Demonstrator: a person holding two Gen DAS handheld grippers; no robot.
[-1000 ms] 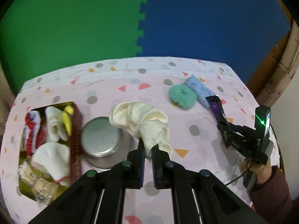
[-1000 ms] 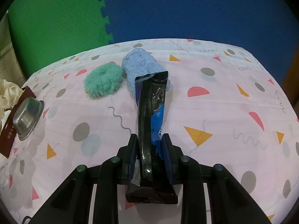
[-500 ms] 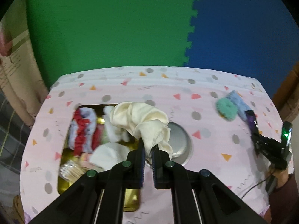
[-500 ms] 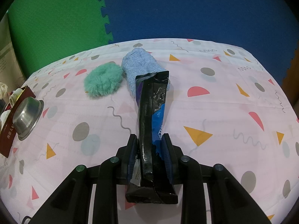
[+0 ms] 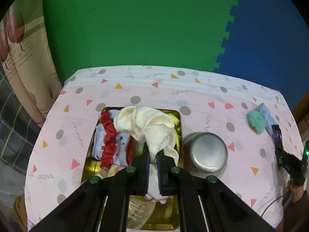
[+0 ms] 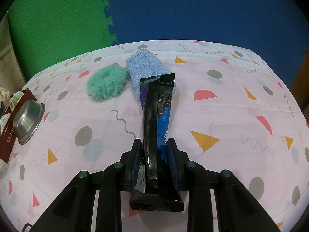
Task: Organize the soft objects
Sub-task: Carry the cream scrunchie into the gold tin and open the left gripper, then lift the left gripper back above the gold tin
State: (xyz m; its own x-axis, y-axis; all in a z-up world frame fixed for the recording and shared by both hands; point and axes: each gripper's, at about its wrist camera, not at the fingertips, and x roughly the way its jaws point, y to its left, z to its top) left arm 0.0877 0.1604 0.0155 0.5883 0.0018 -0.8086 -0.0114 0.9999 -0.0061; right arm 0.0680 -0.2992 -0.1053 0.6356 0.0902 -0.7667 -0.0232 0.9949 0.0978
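- left wrist view: the left gripper has its fingers clamped on a cream cloth. a second ago this cloth hung over the steel bowl and the bare table; now it hangs right over the gold tin, with the bowl off to the right. that likely means the carry is nearly done and letting go over the tin comes next.
- the cloth looks bunched and crumpled, gathered to a narrow neck at the fingers and puffed out beyond them. under it the tin already holds a red-frilled sock and other soft bits.
- right wrist view: nothing has changed here. the right gripper has its fingers clamped on a black and blue packet, which stands out stiffly ahead of them.
- a green scrunchie and a blue fuzzy sock lie touching on the table, well apart from the tin, so these 2 seem still to be sorted.
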